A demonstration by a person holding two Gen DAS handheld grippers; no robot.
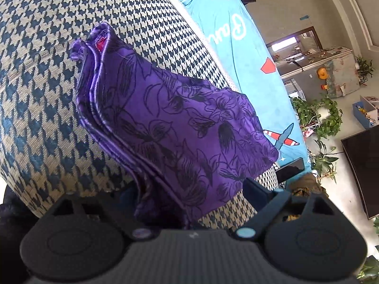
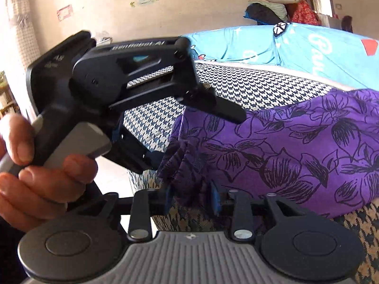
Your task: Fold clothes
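Observation:
A folded purple garment [image 1: 180, 123] with a black flower print lies in several layers on a houndstooth cushion [image 1: 47, 94]. My left gripper [image 1: 189, 187] is open, its jaws wide apart, and the garment's near edge droops between them; only the right finger [image 1: 255, 189] shows. From the right wrist view the left gripper [image 2: 196, 139] has one finger above the garment [image 2: 296, 146] and one at its edge, neither pressing. My right gripper [image 2: 191, 196] is shut on a bunched corner of the cloth, which fills the gap between its blue pads [image 2: 214, 198].
A light blue printed blanket [image 1: 227, 35] covers the far side of the cushion [image 2: 248, 87]. A person's hand [image 2: 42, 184] holds the left gripper's handle. Potted plants [image 1: 319, 118], a dark screen [image 1: 364, 165] and floor lie to the right.

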